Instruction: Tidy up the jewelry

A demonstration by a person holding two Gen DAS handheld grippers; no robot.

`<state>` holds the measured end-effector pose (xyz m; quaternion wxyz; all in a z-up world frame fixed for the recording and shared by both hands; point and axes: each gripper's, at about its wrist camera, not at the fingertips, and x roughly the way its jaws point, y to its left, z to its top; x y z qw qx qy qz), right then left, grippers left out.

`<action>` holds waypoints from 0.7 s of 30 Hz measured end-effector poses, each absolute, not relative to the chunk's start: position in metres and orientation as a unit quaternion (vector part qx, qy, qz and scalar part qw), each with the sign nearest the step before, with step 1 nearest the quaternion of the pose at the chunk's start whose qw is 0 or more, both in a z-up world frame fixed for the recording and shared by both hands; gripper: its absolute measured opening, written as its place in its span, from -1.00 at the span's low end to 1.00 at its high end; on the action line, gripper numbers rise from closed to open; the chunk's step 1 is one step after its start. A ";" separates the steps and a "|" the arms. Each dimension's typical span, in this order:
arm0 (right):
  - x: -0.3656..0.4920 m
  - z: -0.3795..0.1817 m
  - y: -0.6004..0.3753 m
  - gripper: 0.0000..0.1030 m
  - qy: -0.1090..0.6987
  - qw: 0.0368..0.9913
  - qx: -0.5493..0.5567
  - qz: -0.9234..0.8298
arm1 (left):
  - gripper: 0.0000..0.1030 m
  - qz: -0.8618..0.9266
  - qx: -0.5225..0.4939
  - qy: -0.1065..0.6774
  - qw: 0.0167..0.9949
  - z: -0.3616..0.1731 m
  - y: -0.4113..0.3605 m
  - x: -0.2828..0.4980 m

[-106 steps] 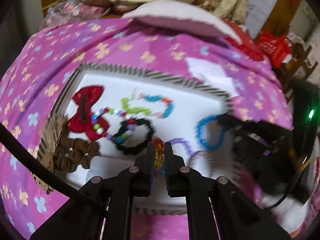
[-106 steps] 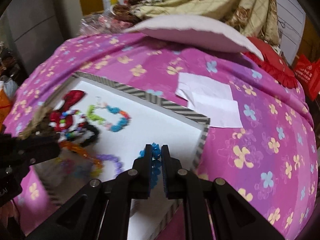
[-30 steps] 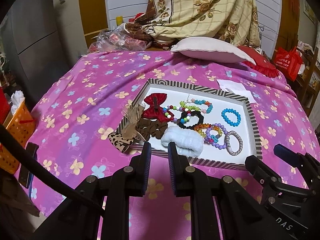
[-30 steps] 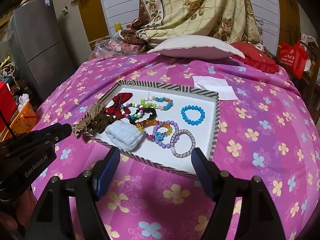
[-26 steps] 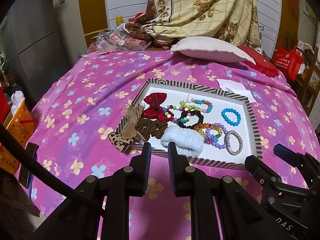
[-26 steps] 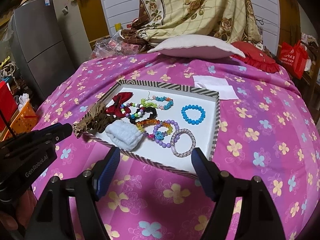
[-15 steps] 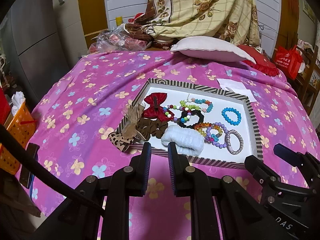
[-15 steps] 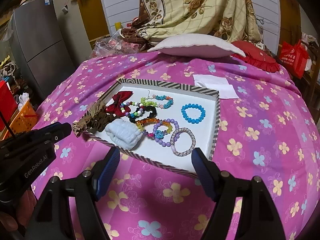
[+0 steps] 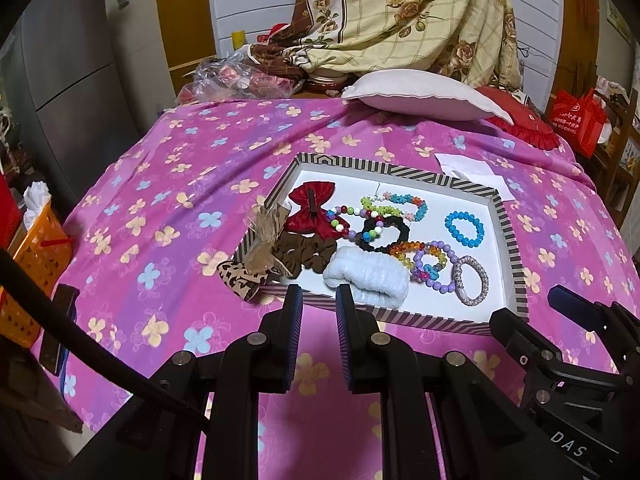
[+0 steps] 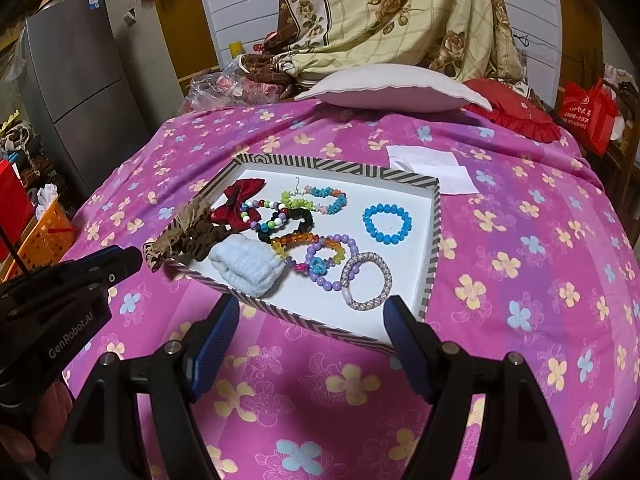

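A shallow tray [image 9: 506, 216] with a striped rim and white floor lies on a pink flowered bedspread [image 9: 168, 184]. All jewelry and hair accessories lie inside it, most of them toward its left and near side.

Contents of the tray:
- A red bow [image 9: 310, 208] at the far left, touching a string of mixed coloured beads [image 9: 348, 220].
- A green-and-blue bracelet [image 9: 394, 204] beyond the black scrunchie [image 9: 386, 232].
- A brown scrunchie [image 9: 304, 254] at the near left, with a tan ribbon piece [image 9: 266, 236] and a leopard-print strip [image 9: 240, 280] draped over the left rim.
- A pale blue scrunchie [image 9: 366, 276] against the near rim.
- An orange bead bracelet [image 10: 300, 240] overlapping a purple bead bracelet [image 10: 332, 266]; how they interlock is hard to tell.
- A silver-grey bangle [image 10: 366, 282] just beside the purple one.
- A blue bead bracelet [image 10: 387, 224] lying alone toward the right wall.

The left gripper [image 9: 318, 302] hangs short of the near rim, jaws parted by a narrow gap, nothing between them. The right gripper [image 10: 312, 312] hangs short of the near right corner, jaws spread wide and empty. A white pillow [image 9: 420, 94] and a sheet of paper [image 10: 432, 166] lie beyond the tray.
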<state>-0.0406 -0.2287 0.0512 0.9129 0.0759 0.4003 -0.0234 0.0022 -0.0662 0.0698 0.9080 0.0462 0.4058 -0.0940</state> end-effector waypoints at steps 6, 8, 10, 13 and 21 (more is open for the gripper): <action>-0.040 0.050 -0.229 0.51 0.402 0.912 0.076 -0.023 | -0.26 -0.094 0.046 0.406 0.908 0.070 -0.066 0.002; -0.039 0.049 -0.228 0.51 0.403 0.912 0.076 -0.022 | -0.26 -0.094 0.046 0.406 0.908 0.070 -0.066 0.002; -0.038 0.048 -0.228 0.52 0.404 0.911 0.076 -0.022 | -0.26 -0.093 0.046 0.407 0.907 0.069 -0.064 0.002; -0.037 0.047 -0.228 0.52 0.405 0.911 0.075 -0.021 | -0.26 -0.092 0.047 0.408 0.907 0.067 -0.063 0.004; -0.035 0.046 -0.226 0.52 0.408 0.910 0.075 -0.019 | -0.26 -0.091 0.050 0.410 0.906 0.065 -0.063 0.007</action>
